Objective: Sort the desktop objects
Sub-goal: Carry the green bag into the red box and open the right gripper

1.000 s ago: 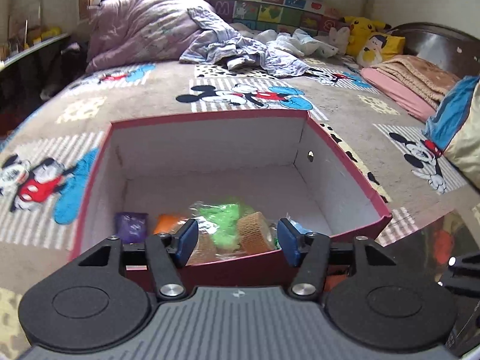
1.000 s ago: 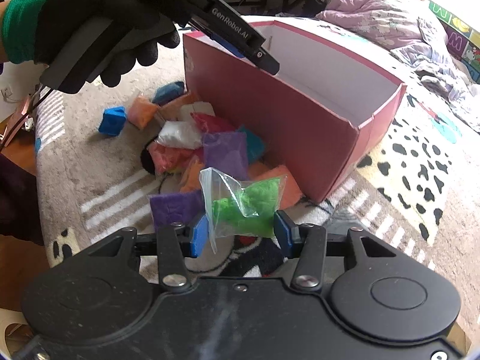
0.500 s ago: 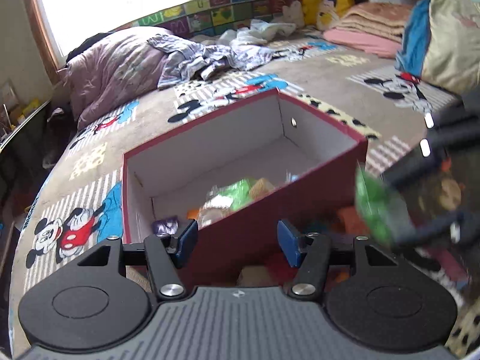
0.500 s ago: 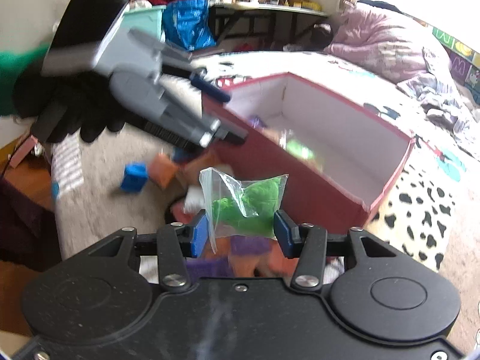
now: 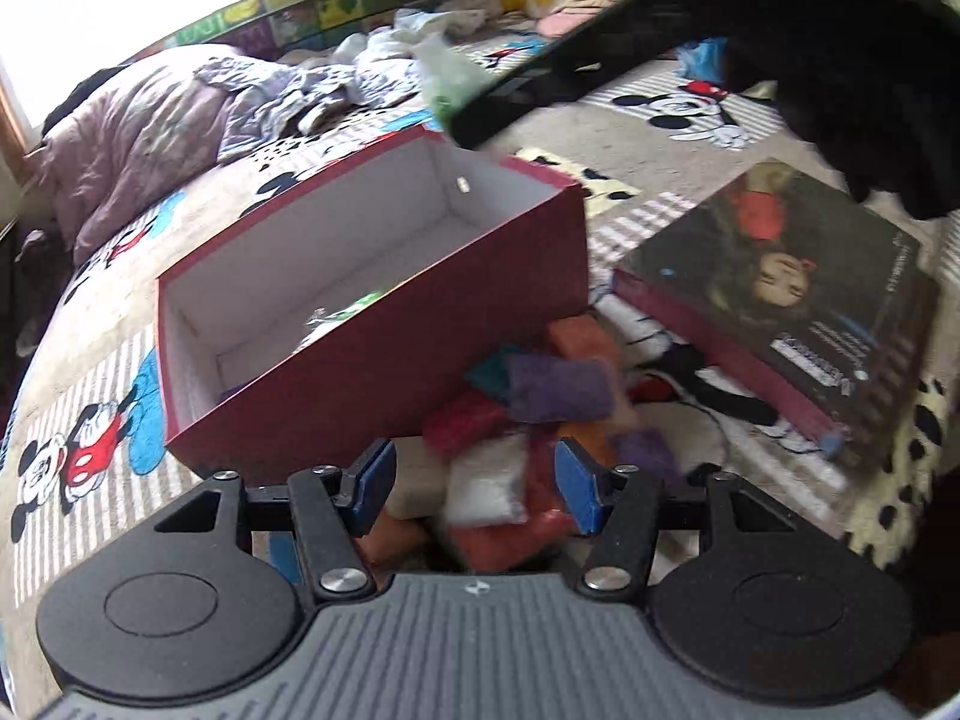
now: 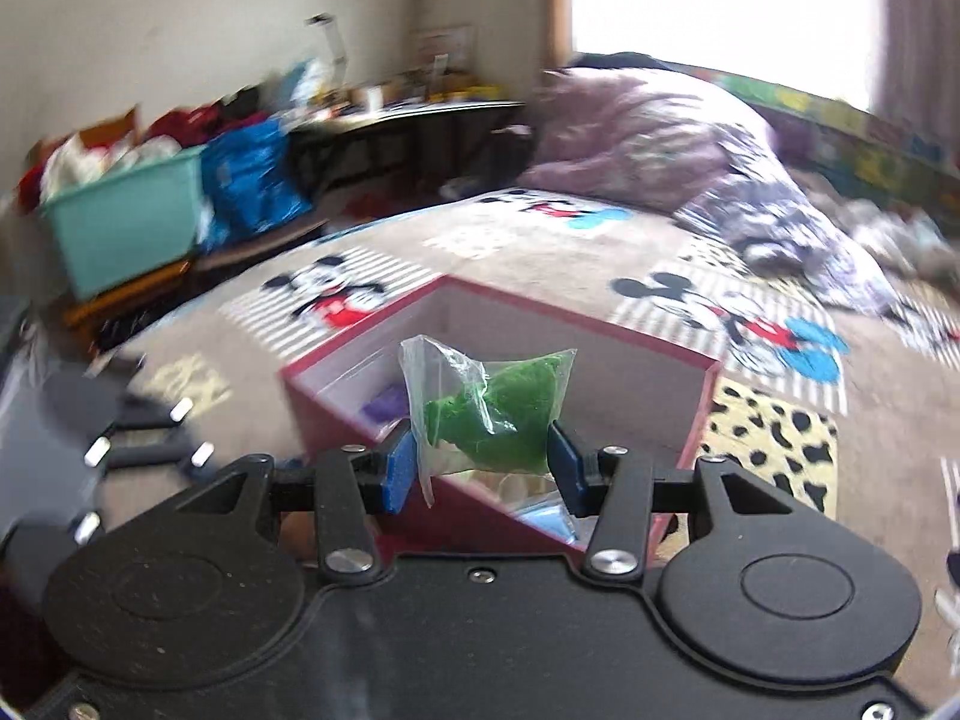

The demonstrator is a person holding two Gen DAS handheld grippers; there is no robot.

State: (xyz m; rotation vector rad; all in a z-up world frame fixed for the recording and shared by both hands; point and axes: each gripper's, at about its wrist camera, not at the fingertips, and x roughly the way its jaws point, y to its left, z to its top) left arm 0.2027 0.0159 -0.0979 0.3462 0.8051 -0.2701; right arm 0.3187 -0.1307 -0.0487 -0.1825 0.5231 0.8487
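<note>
My right gripper is shut on a clear bag of green stuff and holds it above the open red box. In the left wrist view the box sits on the bed with a few small bags inside. My left gripper is open and empty above a pile of coloured bags beside the box's near wall. The right gripper crosses the top of that view, with the green bag over the box's far corner.
A dark box lid with a picture lies right of the pile. Rumpled bedding lies at the back of the bed. A teal bin and a blue bag stand beside the bed.
My right gripper has lifted the green bag from beside the pile to above the box. My left gripper has drawn back from the box and now hangs over the pile.
</note>
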